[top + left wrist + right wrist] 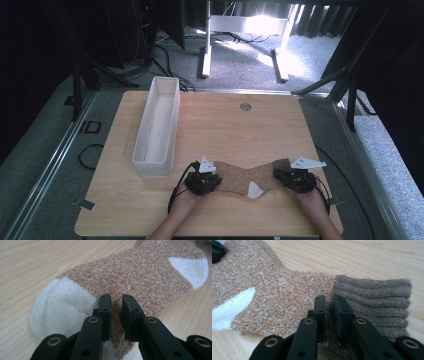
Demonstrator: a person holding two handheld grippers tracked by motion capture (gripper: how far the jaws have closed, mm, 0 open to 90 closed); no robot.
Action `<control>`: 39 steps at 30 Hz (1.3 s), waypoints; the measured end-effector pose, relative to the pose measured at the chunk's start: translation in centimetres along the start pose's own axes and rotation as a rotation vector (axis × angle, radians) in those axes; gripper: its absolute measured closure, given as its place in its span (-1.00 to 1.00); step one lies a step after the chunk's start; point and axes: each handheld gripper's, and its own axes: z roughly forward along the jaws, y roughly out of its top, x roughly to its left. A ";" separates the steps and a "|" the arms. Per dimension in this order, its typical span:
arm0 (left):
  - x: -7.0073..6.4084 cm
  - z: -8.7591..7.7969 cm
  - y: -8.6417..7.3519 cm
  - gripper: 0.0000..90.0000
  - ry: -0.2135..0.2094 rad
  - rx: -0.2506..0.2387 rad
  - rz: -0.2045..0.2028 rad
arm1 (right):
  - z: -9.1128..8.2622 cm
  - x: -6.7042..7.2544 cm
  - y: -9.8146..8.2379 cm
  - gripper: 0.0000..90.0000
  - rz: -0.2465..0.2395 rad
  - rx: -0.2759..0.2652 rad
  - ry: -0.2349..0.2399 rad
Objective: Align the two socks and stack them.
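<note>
One sock [245, 179] lies flat on the table [225, 125] near the front edge, stretched between two grippers. Left gripper [203, 181] has its jaws pinched nearly closed on the sock's white toe end [62, 307]. Right gripper [296, 178] is pinched nearly closed on the fabric beside the grey ribbed cuff [374, 300]. One white heel patch [254, 190] faces the person. One long white bin [157, 125] stands at the left, well apart.

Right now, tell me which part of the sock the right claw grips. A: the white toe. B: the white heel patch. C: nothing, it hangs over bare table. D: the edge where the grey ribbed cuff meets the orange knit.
D: in the right gripper view the right claw pinches the sock at the seam with the grey ribbed cuff.
</note>
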 end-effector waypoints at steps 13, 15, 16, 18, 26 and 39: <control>-0.5 -0.6 -0.1 0.54 -0.048 -0.005 -0.008 | -0.8 0.5 -0.3 0.62 0.021 -0.004 0.034; -0.3 -1.2 0.3 0.50 -0.035 -0.001 0.002 | -1.2 0.6 0.1 0.59 0.008 -0.020 0.027; -0.1 -1.5 0.4 0.46 -0.029 -0.014 -0.011 | -1.6 0.7 0.4 0.58 0.002 -0.034 0.026; 0.5 -2.2 0.6 0.41 -0.019 -0.034 -0.030 | -2.1 0.7 0.7 0.54 -0.010 -0.055 0.007; 2.5 -3.3 1.0 0.32 0.055 -0.036 -0.070 | -1.9 -0.8 0.7 0.59 0.004 -0.021 -0.055; 3.1 -1.7 0.2 0.80 0.097 0.016 -0.063 | -1.5 -1.0 0.0 0.61 0.015 -0.029 -0.048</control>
